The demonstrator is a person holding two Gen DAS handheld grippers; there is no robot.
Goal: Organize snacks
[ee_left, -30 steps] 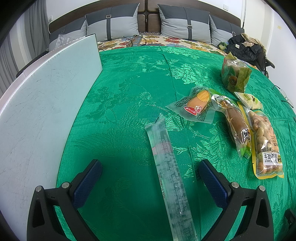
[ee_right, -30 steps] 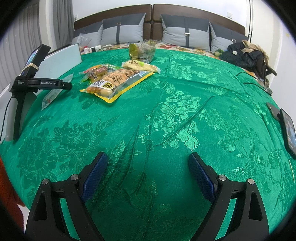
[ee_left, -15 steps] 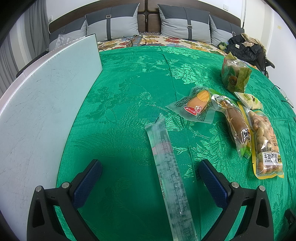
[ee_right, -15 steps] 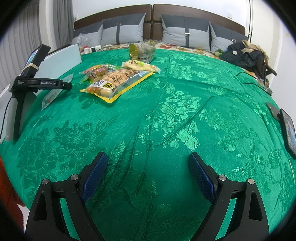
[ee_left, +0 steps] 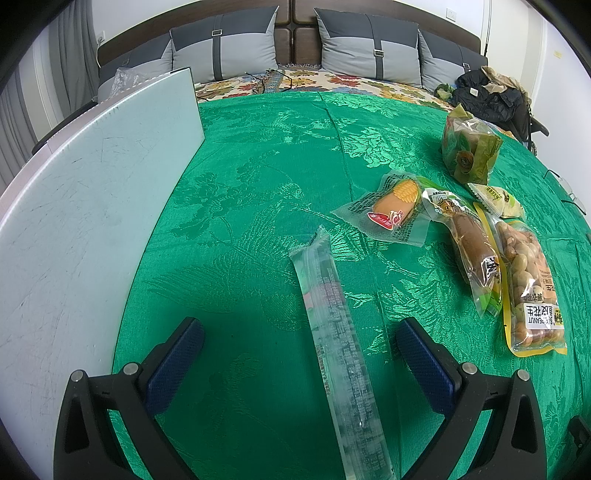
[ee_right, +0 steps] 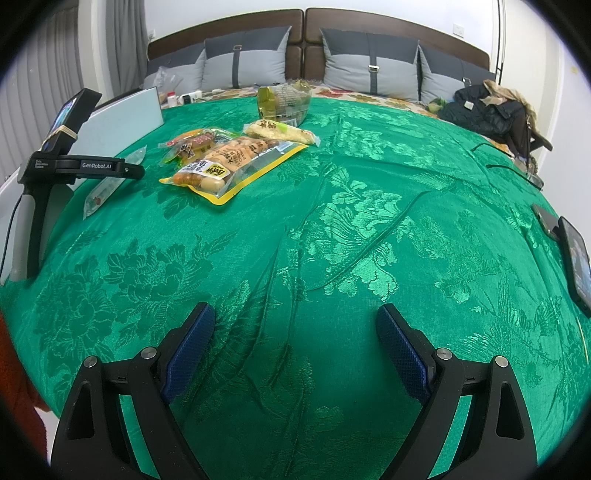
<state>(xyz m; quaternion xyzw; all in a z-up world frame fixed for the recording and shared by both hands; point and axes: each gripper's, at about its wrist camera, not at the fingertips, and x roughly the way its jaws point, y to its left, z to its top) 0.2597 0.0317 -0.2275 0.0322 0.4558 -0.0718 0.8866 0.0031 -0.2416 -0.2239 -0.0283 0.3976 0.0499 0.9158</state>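
Left claw [ee_left: 295, 345] black with 2 blue-padded fingers [ee_left: 176, 363] (silver screws), right claw [ee_right: 295, 334] alike

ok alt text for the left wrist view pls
The open left gripper straddles a long clear snack packet lying on a green cloth. Four more snack packs cluster at right; a white board lies at left.

I'm over a bed [ee_right: 369, 221] w/ a shiny green floral spread; a brown padded headboard [ee_right: 399, 26] sits at the far end w/ grey two-tone pillows [ee_right: 373, 70] leaning on it, white wall [ee_right: 221, 14] behind. Grey curtains [ee_right: 125, 44] hang at far left. A dark jacket pile [ee_right: 491, 107] lies at the bed's far right corner, and a pale board [ee_left: 85, 221] runs along its left edge.
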